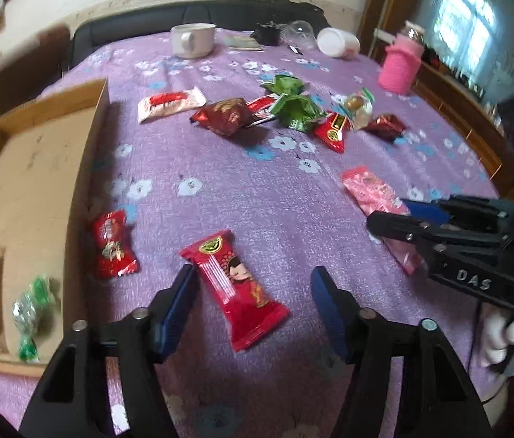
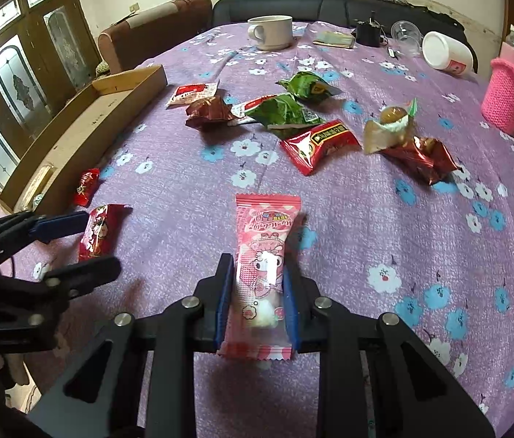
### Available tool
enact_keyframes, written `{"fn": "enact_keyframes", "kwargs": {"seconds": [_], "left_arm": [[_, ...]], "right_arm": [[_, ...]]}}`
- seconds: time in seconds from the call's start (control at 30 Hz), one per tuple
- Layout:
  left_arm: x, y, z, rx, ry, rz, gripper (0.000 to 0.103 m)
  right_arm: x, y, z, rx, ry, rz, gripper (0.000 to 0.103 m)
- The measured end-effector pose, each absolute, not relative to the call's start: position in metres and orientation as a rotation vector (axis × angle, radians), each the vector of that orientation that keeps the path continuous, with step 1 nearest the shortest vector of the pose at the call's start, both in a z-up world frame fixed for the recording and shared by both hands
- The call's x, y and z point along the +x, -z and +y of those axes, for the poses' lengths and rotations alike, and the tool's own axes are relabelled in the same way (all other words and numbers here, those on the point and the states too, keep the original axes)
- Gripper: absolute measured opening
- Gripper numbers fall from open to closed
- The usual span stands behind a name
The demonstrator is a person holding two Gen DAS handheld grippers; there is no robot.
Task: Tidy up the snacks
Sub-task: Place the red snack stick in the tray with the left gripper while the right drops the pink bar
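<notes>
Right wrist view showed the right gripper (image 2: 257, 292) clamped on a pink snack packet (image 2: 266, 252), its blue pads pressing both long edges, the packet lifted clear of the purple flowered tablecloth (image 2: 348, 219). At ten o'clock from it lay a cardboard tray (image 2: 85, 124), the likely place for sorted snacks. Left wrist view showed only two or three pieces inside the tray, one a green-wrapped sweet (image 1: 30, 306), so the sorting looked barely begun. About ten packets remained loose: a cluster of red and green ones (image 2: 282, 109) at twelve o'clock, and a small red sweet (image 1: 112, 244) beside the tray. The left gripper (image 1: 253, 292) stood about half open around a red packet (image 1: 238, 292); one pad was right at its edge, but the packet lay flat on the cloth, apparently not yet gripped.
</notes>
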State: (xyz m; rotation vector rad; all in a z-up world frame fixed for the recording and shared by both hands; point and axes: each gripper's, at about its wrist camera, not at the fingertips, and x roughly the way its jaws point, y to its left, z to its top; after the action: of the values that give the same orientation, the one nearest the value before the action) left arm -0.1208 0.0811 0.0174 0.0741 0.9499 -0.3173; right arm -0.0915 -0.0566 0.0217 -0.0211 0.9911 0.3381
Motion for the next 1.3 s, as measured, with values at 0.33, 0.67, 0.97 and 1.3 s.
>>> {"fn": "enact_keyframes", "kwargs": {"seconds": [0.33, 0.67, 0.97, 1.3], "left_arm": [[-0.123, -0.017, 0.094, 0.013, 0.336, 0.926, 0.019], [-0.136, -0.042, 0.126, -0.152, 0.391, 0.858, 0.019], [-0.138, -0.073, 0.219, -0.265, 0.228, 0.757, 0.019], [-0.107, -0.066, 0.306, -0.280, 0.049, 0.774, 0.019]], "right_arm": [[-0.093, -0.021, -0.054, -0.038, -0.320, 0.996, 0.027], [-0.101, -0.040, -0.042, -0.032, -0.362, 0.959, 0.027], [-0.092, -0.069, 0.016, -0.008, -0.536, 0.944, 0.028], [-0.064, -0.088, 0.116, -0.022, -0.705, 0.952, 0.028]]}}
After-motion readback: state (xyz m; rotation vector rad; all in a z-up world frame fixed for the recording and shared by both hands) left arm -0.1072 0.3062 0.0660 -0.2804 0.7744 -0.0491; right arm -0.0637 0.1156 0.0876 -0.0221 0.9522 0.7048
